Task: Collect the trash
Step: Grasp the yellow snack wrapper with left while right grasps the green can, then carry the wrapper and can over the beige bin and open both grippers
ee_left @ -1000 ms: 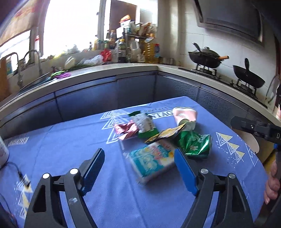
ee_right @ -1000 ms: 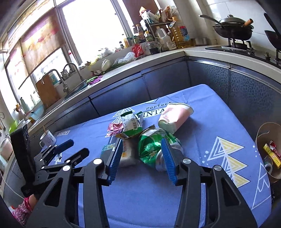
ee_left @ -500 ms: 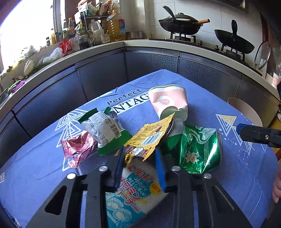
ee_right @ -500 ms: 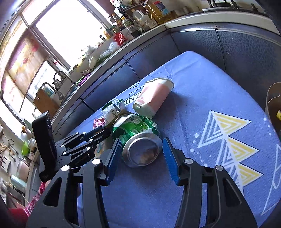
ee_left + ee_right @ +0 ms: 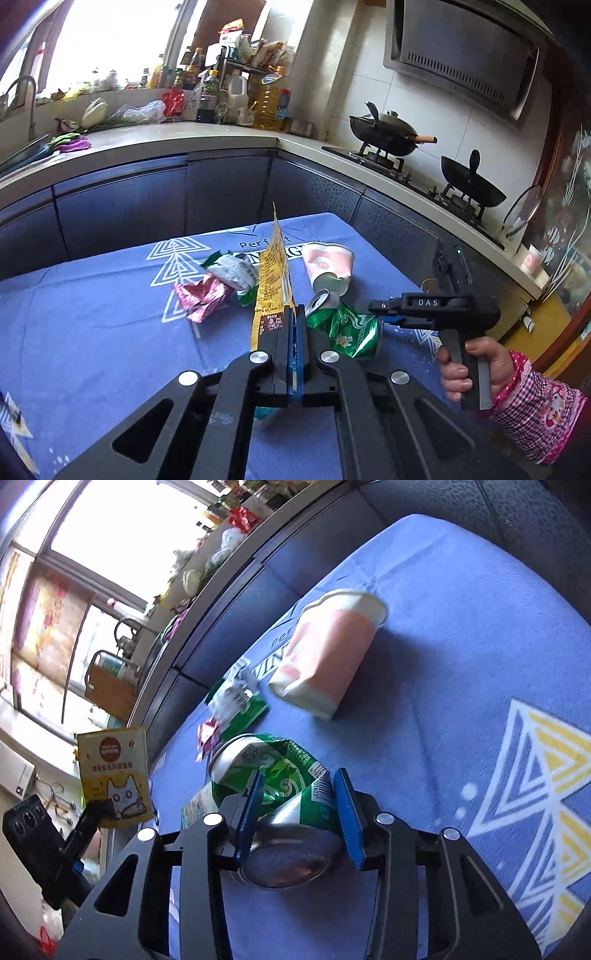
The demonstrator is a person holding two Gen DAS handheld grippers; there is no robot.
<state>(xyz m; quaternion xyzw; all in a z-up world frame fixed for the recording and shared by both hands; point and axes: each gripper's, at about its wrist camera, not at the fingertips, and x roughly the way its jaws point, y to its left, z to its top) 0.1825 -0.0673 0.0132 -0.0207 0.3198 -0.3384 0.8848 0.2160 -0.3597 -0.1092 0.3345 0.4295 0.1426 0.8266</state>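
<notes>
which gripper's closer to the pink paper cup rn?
Right, as far as the views show. The right gripper is closing around the crushed green can just short of the pink paper cup; the left gripper holds the yellow packet, farther back.

Left gripper [image 5: 294, 325] clamped tight and raised, right gripper [image 5: 299, 805] low, jaws closing, hand [image 5: 476, 363] on its handle

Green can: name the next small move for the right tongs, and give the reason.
Probably finish closing and then lift. The right tongs are closing with the crushed green can between their pads, and it still lies on the blue tablecloth. The left tongs are already shut on the yellow wrapper, held up off the cloth, so the can is the piece to secure now.
</notes>
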